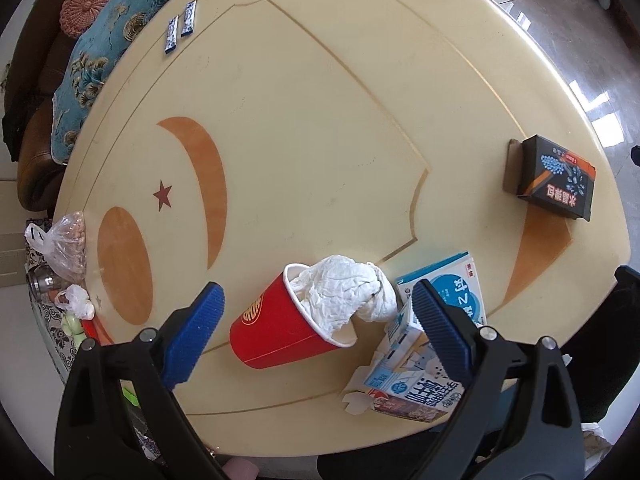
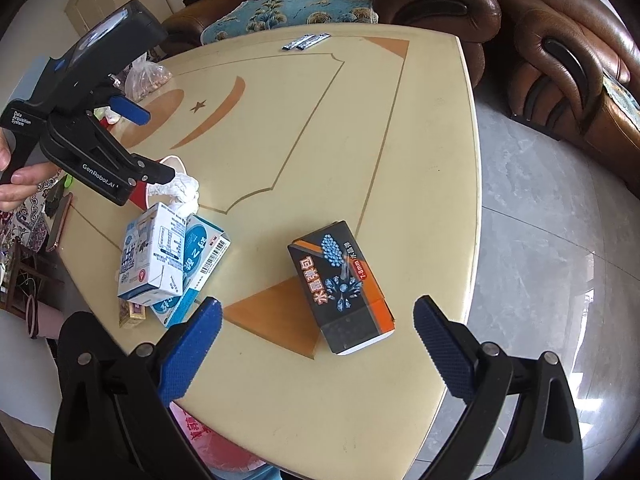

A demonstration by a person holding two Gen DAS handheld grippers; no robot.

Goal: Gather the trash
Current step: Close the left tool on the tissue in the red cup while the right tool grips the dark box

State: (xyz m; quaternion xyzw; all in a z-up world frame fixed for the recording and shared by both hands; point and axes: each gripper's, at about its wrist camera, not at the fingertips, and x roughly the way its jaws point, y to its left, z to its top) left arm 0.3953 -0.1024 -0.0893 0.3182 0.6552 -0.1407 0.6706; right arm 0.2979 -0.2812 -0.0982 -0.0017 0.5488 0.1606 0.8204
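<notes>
A red paper cup (image 1: 280,332) lies on its side on the cream table (image 1: 320,140), crumpled white tissue (image 1: 344,296) spilling from its mouth. My left gripper (image 1: 316,292) hovers over it, open, one blue finger on each side. Right of the cup lie a white-blue milk carton (image 1: 404,368) and a flat blue-white box (image 1: 452,284). In the right wrist view my right gripper (image 2: 318,308) is open just above a black box (image 2: 340,284). The left gripper (image 2: 156,144), held by a hand (image 2: 20,184), hides most of the cup; the tissue (image 2: 184,190) and milk carton (image 2: 154,252) show below it.
Two small blue-white packets (image 1: 182,26) lie at the far edge. A clear bag of nuts (image 1: 68,248) sits at the left rim. A brown leather sofa (image 2: 560,60) curves behind the table. A phone (image 2: 60,224) and a small yellow box (image 2: 132,314) lie near the carton.
</notes>
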